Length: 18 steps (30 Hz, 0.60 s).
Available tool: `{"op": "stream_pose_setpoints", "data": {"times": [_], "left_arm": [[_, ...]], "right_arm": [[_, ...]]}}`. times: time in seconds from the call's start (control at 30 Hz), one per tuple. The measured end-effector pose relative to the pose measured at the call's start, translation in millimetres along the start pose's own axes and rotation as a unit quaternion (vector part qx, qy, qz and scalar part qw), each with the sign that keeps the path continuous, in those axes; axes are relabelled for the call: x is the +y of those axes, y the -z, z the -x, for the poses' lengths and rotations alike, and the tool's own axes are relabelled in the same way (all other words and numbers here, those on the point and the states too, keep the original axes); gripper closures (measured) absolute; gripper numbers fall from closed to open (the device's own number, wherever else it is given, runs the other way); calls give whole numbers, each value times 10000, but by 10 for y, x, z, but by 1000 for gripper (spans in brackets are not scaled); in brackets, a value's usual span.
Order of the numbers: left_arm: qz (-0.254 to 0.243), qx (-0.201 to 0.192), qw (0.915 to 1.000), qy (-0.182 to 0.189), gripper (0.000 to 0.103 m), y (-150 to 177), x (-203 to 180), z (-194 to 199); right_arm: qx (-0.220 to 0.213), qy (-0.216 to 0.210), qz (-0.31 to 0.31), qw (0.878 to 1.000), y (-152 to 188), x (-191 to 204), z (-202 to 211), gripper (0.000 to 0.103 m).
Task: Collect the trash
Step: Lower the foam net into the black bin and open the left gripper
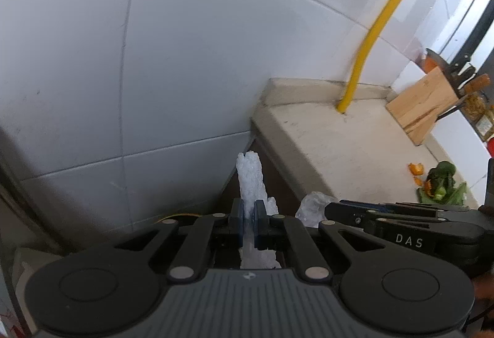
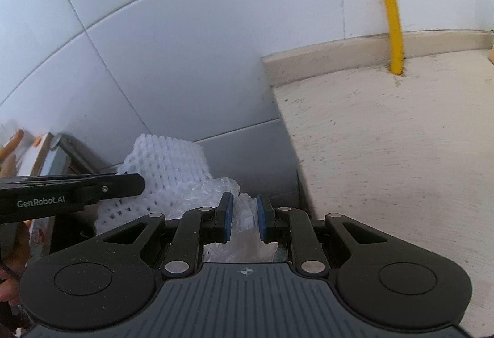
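Here, the left gripper (image 1: 248,223) was shut tight on a strip of white foam net (image 1: 250,180). The net stuck up past the blue pads (image 1: 237,222) and hung down below them too. In the right view, the same net (image 2: 168,162) looked like a wide, bumpy sheet, with the left gripper's dark finger lying across it.

The right gripper (image 2: 244,222) was only a little way apart, and it pinched a crumpled clear plastic bag (image 2: 213,189). The bag bulged out between the blue pads (image 2: 228,216) and puffed up to the left of them. In the left view, a bit of the bag (image 1: 311,205) showed just beside the right gripper's finger.

Both grippers were close together, side by side, past the left end of the pale counter (image 1: 349,146). They were held out in front of a white tiled wall (image 1: 92,60).

A yellow pipe (image 1: 383,17) ran down the wall into the counter. A wooden board (image 1: 423,103) leaned at the back, with a knife (image 1: 444,66) near it. Farther along the counter lay orange peel (image 1: 415,168) and green veggie scraps (image 1: 444,180), well apart from both grippers.
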<state>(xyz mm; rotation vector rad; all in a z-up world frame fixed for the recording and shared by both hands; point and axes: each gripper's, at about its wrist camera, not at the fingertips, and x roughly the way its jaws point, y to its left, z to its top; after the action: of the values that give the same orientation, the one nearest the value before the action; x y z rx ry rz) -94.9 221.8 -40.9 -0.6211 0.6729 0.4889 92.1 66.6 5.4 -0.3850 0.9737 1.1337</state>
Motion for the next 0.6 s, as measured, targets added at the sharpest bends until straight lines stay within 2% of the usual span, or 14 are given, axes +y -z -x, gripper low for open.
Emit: {"op": "stream_pose_setpoints", "data": {"times": [0.4, 0.6], "left_arm": [[34, 193, 9993, -304, 101, 59, 229, -176], [12, 297, 9991, -313, 101, 69, 290, -251]], "right_arm": [[321, 25, 70, 9995, -35, 135, -381, 81], [440, 64, 88, 9990, -53, 176, -548, 80]]}}
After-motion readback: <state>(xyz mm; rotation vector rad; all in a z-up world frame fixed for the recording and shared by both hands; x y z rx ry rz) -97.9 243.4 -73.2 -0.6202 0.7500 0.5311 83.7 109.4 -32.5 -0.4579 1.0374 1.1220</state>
